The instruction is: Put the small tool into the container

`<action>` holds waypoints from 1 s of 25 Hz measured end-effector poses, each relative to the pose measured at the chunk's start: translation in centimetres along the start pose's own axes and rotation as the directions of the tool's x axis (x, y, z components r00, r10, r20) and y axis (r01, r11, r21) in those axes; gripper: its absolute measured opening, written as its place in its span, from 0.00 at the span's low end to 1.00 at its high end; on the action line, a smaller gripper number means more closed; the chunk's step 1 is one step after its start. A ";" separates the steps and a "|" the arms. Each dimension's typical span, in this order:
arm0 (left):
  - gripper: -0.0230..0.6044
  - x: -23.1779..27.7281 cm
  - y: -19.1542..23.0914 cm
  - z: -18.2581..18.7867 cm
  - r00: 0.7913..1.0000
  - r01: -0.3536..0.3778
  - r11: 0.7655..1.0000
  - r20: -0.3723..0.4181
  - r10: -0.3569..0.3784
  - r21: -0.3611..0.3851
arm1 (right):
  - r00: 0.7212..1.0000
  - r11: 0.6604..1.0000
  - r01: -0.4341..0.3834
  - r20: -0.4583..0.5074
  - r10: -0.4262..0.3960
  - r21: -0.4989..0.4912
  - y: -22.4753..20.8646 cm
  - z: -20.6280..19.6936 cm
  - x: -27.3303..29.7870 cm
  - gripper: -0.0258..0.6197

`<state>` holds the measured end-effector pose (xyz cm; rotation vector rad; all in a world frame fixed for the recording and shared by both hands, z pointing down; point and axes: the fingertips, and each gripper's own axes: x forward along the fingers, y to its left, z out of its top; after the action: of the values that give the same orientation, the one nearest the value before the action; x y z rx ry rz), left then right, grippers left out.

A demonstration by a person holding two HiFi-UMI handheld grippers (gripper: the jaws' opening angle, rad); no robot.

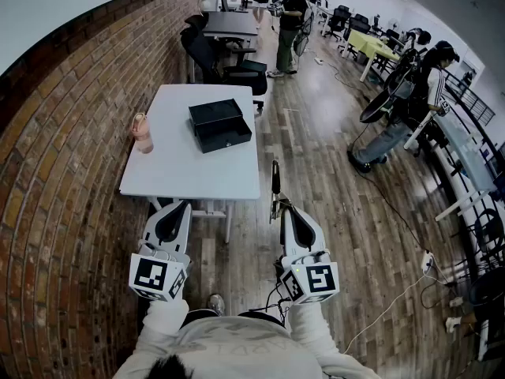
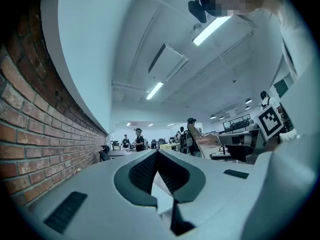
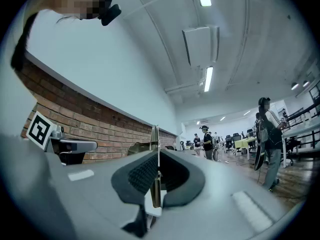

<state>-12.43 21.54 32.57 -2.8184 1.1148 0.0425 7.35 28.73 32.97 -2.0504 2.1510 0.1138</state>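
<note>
Well, only the head view takes in the white table [image 1: 185, 168] and what stands on it: a black box [image 1: 219, 125] on the table's far half and a pinkish thing [image 1: 142, 133] at the table's left edge, next to the brick wall [image 1: 55, 180]. It also shows both grippers held short of the table's near edge, the left gripper [image 1: 178, 206] just below its near-left part and the right gripper [image 1: 281, 205] off its near-right corner, over the wood floor [image 1: 331, 204]. The two gripper views look out level across the room, at ceiling lights, the wall and people at far desks, and each catches the other gripper's marker cube at its side. Up close, the left gripper view shows its pads pressed together at the tips with nothing between them. The right gripper view shows its pads pinching the small tool [image 3: 155, 134], a thin flat metal strip standing on edge between them and sticking out past the tips. From the head view, the tool reaches from those jaws toward the table's near-right corner without touching the table, and it is well apart from the box.
</note>
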 end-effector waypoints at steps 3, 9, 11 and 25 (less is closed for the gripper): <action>0.04 0.2 0.0 0.0 1.000 0.002 1.000 -0.001 -0.002 0.000 | 1.000 1.000 0.006 0.000 -0.006 0.000 -0.2 -0.1 0.1 0.07; 0.04 1.0 1.7 -0.6 1.000 -0.001 1.000 -0.001 0.001 -0.007 | 1.000 1.000 0.013 0.002 -0.013 -0.004 0.0 -0.3 1.7 0.06; 0.04 1.3 2.2 -0.8 1.000 -0.003 1.000 -0.002 0.003 -0.010 | 1.000 1.000 0.015 0.002 -0.015 -0.002 0.1 -0.5 2.2 0.06; 0.04 4.2 7.8 -1.4 1.000 0.028 1.000 0.009 -0.028 -0.011 | 0.997 0.996 0.077 0.026 -0.078 0.042 0.9 -1.5 7.5 0.06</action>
<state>-14.75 12.86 32.91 -2.8401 1.0761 0.0585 6.02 21.16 33.14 -2.0938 2.0373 0.0867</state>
